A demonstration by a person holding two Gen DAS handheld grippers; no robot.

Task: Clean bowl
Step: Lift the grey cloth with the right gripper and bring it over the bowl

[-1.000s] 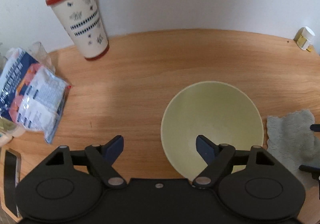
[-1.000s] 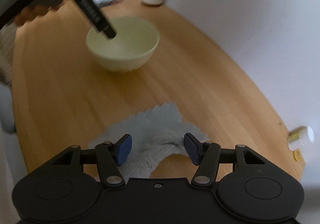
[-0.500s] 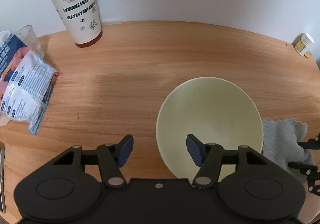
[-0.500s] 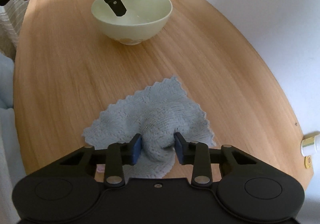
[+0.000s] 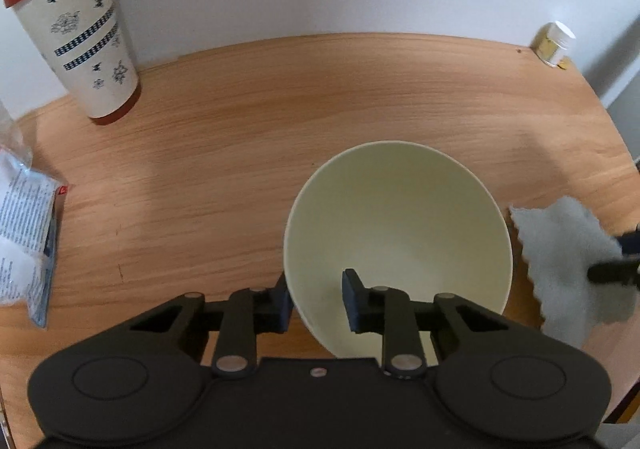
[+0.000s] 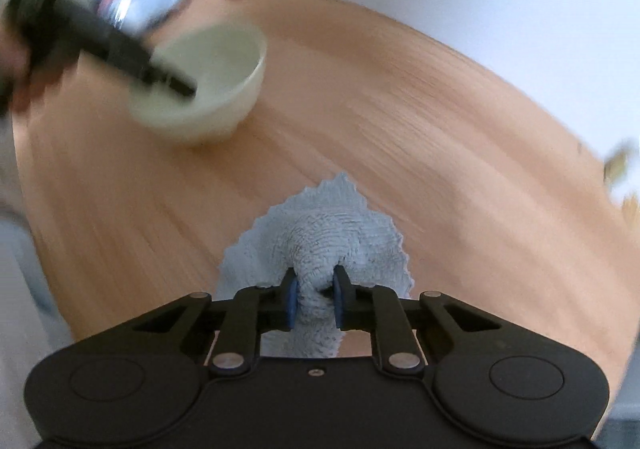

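Round wooden table [image 5: 320, 97] smooth, grained; pale glossy bowl [image 5: 400, 217] centre, left gripper [image 5: 316, 299] clamped astride near rim; patterned tumbler [image 5: 76, 33] at 10 o'clock; fluffy grey cloth [image 6: 320, 245] at 3 o'clock, bunched, pinched by right gripper [image 6: 314, 299].

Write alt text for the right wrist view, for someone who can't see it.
The right gripper is shut on a bunched pale blue cloth over a wooden table. Beyond it, blurred by motion, the left gripper straddles the near rim of a cream bowl. A cup and a packet behind the bowl are too blurred to detail.
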